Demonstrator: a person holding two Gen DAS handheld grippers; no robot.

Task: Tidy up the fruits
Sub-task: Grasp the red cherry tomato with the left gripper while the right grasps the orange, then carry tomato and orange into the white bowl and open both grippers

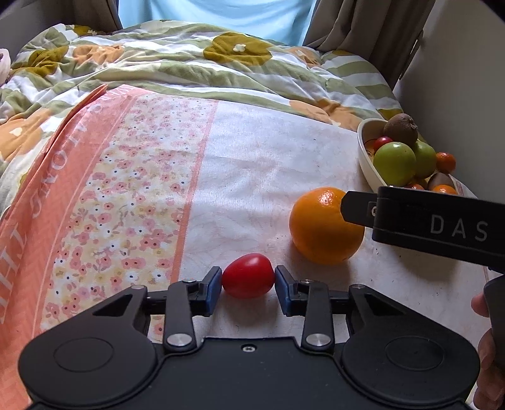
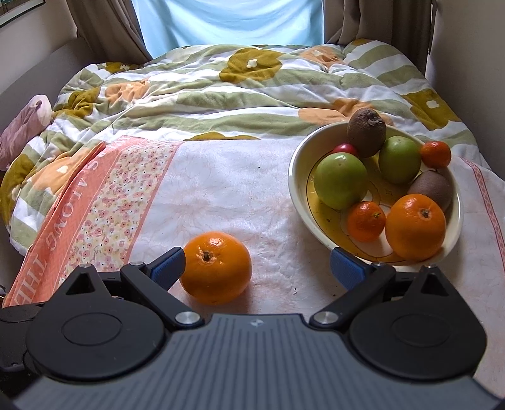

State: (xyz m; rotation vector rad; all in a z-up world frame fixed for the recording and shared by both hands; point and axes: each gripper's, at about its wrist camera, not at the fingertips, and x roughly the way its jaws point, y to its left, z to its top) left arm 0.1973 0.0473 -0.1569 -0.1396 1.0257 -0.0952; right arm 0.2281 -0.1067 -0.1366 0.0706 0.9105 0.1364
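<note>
Both cameras sat low over the bed point(image 2: 240, 195), each looking forward along its own tool toward the curtained window point(image 2: 230, 22). The left wrist view looked from close behind the left tool point(image 1: 248, 284), near the cloth, with the right tool point(image 1: 356, 209) crossing its right edge. The right wrist view looked from behind the right tool point(image 2: 255, 268), slightly higher and further right. Both shared the loose orange point(image 1: 325, 225) point(image 2: 216, 268), the fruit bowl point(image 1: 366, 164) point(image 2: 296, 176) and the floral quilt point(image 1: 189, 63) point(image 2: 221, 94)
</note>
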